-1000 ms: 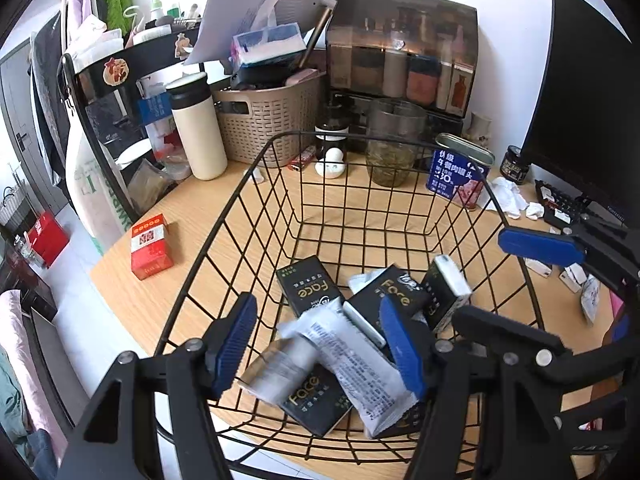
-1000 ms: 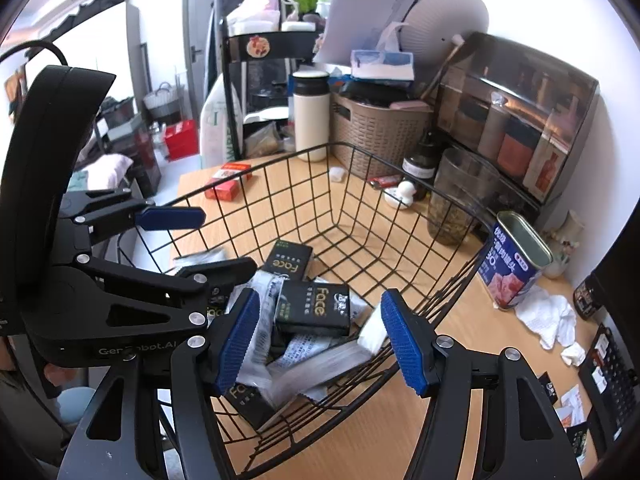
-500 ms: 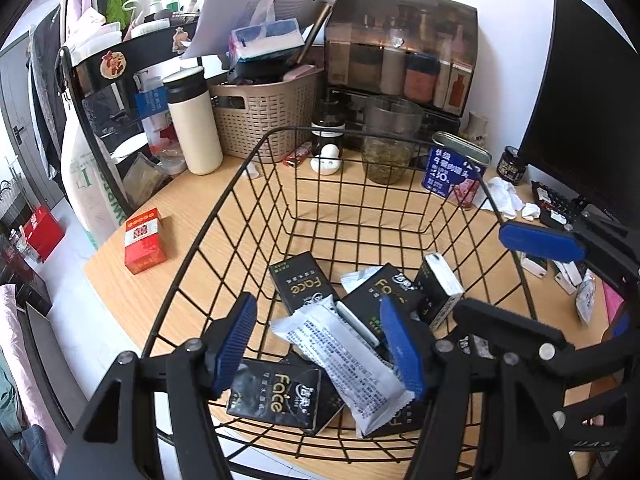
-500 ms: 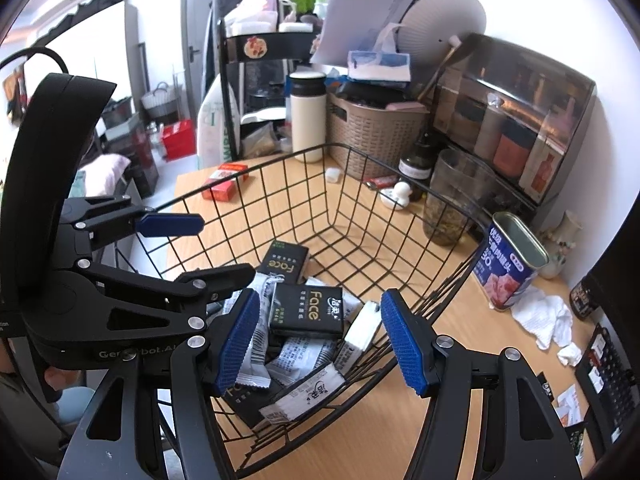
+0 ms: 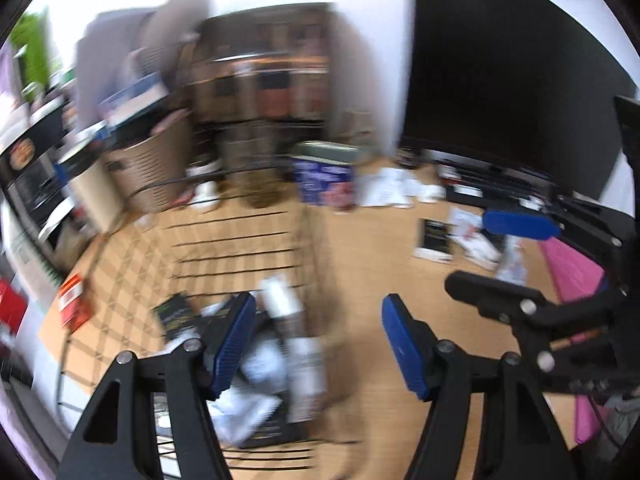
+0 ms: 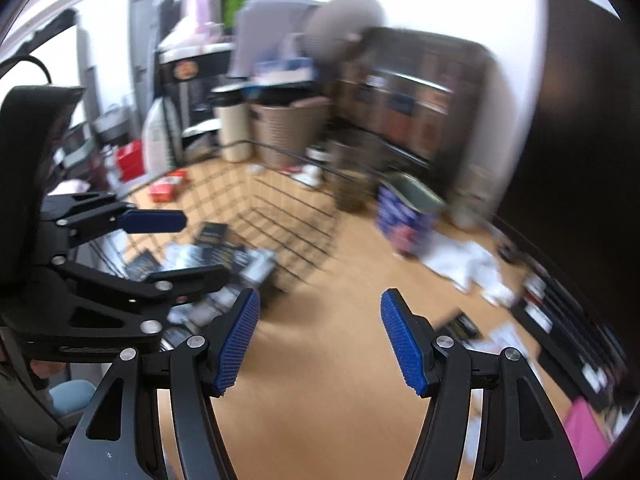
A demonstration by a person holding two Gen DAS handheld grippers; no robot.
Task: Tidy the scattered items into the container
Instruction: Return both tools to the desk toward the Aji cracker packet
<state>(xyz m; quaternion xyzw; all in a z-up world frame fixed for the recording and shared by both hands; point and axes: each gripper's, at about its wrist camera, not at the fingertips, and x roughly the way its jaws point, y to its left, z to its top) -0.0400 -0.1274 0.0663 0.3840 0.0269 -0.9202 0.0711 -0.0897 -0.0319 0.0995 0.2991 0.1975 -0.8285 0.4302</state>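
While both grippers' fingers (image 6: 240,340) spread empty, only right view shows person's knee (image 6: 72,396).

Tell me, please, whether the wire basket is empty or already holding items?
Holding items. The wire basket has dark packets and pale wrappers piled in its near corner, though blur hides how many.

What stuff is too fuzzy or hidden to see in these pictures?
- Left wrist view: packets in the wire basket are smeared by motion blur, and the left hand-held gripper covers some; labels unreadable.
- Left wrist view: blue tin, print blurred.
- Right wrist view: small packets on the table, partly behind the right hand-held gripper; their kind is unclear.
- Both views: shelf jars blurred.
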